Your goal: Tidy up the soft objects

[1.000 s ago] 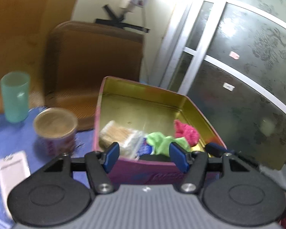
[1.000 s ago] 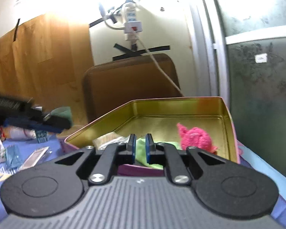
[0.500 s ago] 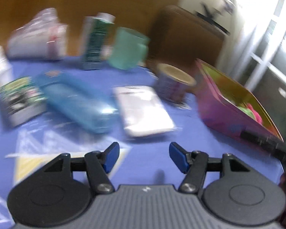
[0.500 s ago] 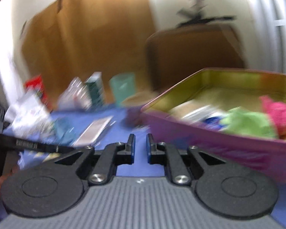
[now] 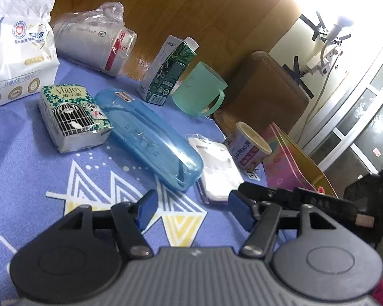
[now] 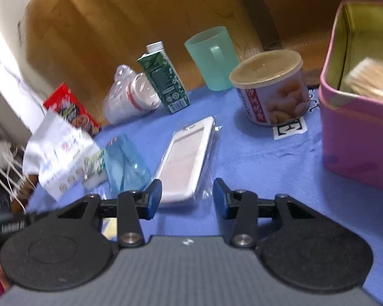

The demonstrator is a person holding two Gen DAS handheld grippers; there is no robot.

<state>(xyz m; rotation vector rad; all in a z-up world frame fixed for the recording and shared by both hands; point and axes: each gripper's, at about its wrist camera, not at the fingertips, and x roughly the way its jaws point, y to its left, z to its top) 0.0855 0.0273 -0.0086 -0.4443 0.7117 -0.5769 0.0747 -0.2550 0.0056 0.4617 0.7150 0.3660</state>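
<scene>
Now both empty grippers seek another soft item: right gripper [image 6: 187,197], jaws just opening, nears the wrapped white pack [image 6: 185,158]; left gripper [image 5: 191,210] open.

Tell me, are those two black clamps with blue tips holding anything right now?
No. The left gripper and the right gripper, whose jaws have just been opening, both stand open and empty above the blue patterned tablecloth.

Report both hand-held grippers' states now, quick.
Left hand-held gripper: open, holding nothing.
Right hand-held gripper: open, jaws just opened, nothing between them.
</scene>
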